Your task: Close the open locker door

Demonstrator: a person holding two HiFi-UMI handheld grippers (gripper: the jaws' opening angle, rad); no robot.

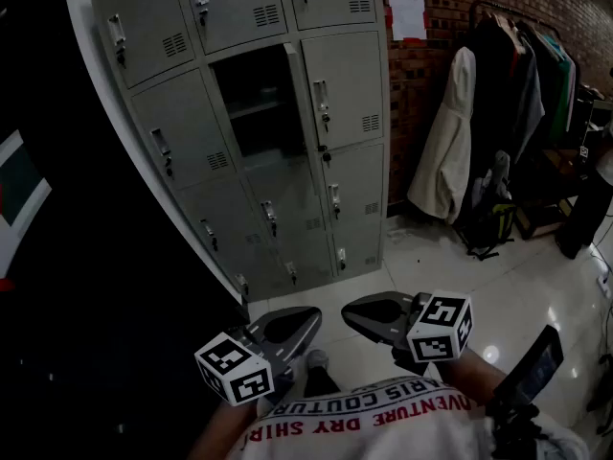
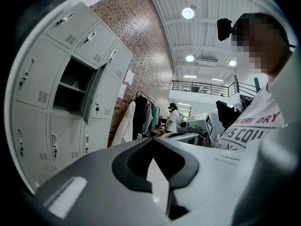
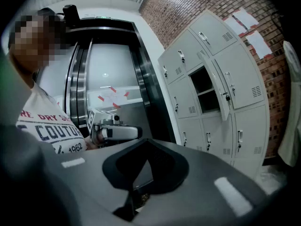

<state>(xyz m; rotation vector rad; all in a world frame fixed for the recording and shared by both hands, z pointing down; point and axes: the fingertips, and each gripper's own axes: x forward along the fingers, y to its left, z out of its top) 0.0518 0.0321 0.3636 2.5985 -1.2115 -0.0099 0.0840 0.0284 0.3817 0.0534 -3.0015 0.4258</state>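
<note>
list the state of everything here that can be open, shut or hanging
locker door: swung open
other locker doors: shut
left claw: shut, empty
right claw: shut, empty
coats: hanging on the rack

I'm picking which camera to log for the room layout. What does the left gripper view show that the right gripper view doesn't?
Only the left gripper view: a balcony railing and a distant person in white.
Only the right gripper view: tall dark metal sliding doors with a taped sheet.
Both: the grey lockers with the open locker door, the brick wall, the holder's printed shirt. The left gripper and the right gripper each show jaws together, on nothing.
</note>
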